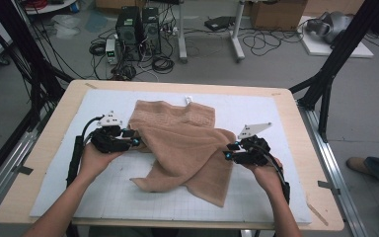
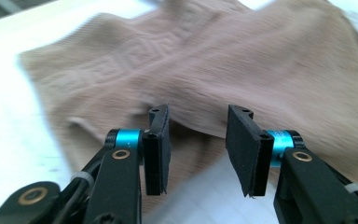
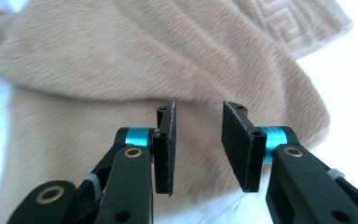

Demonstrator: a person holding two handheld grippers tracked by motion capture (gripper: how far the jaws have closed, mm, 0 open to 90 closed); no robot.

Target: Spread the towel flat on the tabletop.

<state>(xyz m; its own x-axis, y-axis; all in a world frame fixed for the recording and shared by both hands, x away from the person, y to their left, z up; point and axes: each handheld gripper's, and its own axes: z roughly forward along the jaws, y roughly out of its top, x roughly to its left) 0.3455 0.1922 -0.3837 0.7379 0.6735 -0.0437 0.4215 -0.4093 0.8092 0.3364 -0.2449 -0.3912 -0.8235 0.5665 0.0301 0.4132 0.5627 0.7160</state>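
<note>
A tan towel (image 1: 185, 145) with a woven key-pattern border lies rumpled and partly folded over itself on the white gridded mat (image 1: 256, 111). My left gripper (image 1: 137, 141) sits at the towel's left edge, pointing right. In the left gripper view the towel (image 2: 214, 70) spreads beyond the jaws, and the left gripper (image 2: 197, 140) is open with nothing pinched. My right gripper (image 1: 225, 155) rests at the towel's right edge, pointing left. In the right gripper view the right gripper (image 3: 197, 140) stands open just above the towel (image 3: 121, 70), its pads apart from the cloth.
The mat covers a wooden table (image 1: 44, 143) with bare rims left and right. Black frame struts (image 1: 325, 74) rise at both back corners. Computer towers (image 1: 138, 29) and cables lie on the floor behind. A person's shoe (image 1: 358, 164) stands at the right.
</note>
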